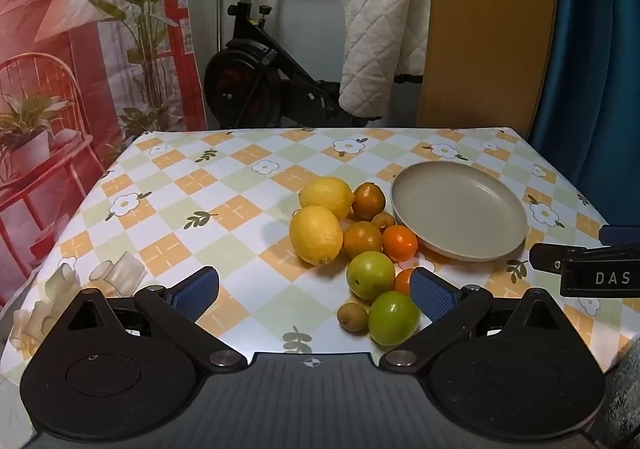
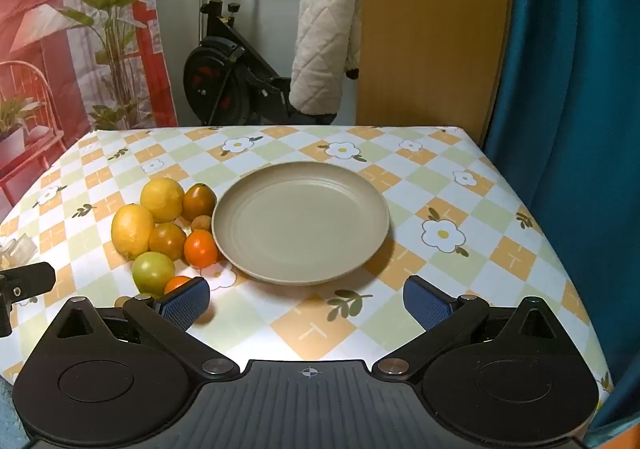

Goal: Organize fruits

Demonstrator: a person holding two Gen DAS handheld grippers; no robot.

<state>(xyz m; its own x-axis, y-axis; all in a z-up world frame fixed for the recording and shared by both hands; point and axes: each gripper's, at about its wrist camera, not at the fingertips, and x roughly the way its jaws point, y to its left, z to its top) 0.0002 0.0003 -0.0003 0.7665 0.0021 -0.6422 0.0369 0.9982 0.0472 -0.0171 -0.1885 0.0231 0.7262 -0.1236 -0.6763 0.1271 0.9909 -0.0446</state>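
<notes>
Shallow round beige plate (image 2: pixel 300 223), empty, on checked floral tablecloth (image 2: pixel 440 185) beside clustered yellow lemons (image 1: pixel 316 235), oranges and green fruits; left gripper (image 1: pixel 314 291) and right gripper (image 2: pixel 306 299) both spread wide, holding nothing.

The plate (image 2: pixel 300 223) lies open to reach, with crowded fruit (image 2: pixel 168 225) seemingly touching its left rim.

left gripper (image 1: pixel 314 291): black linkage arms, blue ribbed pads (image 1: pixel 430 295), silver pivot screws at 5 and 7 o'clock, grooved grey body, white crosshair mark | right gripper (image 2: pixel 306 299): same build; its side, seen from the left wrist, reads "DAS" at 3 o'clock
</notes>
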